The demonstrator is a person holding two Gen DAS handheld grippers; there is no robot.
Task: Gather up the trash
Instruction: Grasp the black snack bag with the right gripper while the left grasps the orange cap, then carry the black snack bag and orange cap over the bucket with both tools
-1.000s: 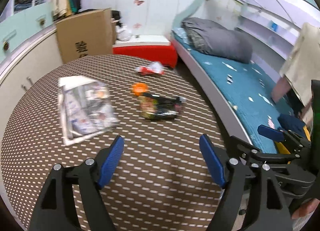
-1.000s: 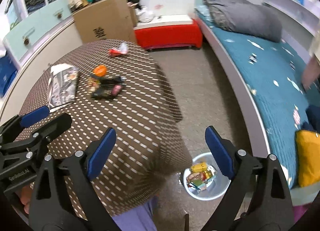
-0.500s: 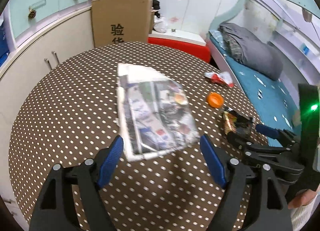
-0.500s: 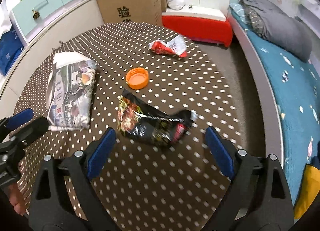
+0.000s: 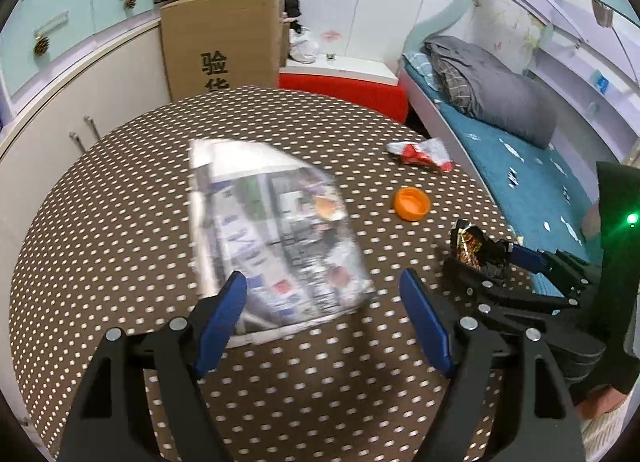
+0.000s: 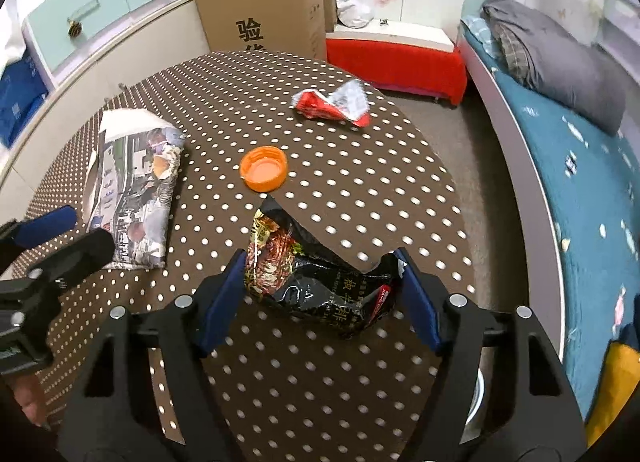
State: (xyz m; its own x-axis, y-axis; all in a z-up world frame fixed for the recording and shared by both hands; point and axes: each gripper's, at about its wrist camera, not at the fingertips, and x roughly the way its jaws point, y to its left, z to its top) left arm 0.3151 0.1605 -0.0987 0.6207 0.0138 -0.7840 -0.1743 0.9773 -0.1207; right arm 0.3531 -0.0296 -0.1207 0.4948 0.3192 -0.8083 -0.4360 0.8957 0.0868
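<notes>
On the brown dotted round table lie a folded newspaper, an orange bottle cap, a red-and-white wrapper and a black snack wrapper. My right gripper is closing, and its blue pads press both ends of the black wrapper, which bulges up between them. My left gripper is open just above the newspaper's near edge, with nothing held. The right wrist view shows the newspaper, the cap, the red wrapper and the left gripper at far left.
A cardboard box and a red bench stand behind the table. A bed with a grey quilt runs along the right, and cabinets curve along the left. A metal bowl shows on the floor by the table's right edge.
Both grippers swung in over the table. The right one came down around the black wrapper and narrowed, bunching it up. The left one moved closer over the newspaper and stayed open.
</notes>
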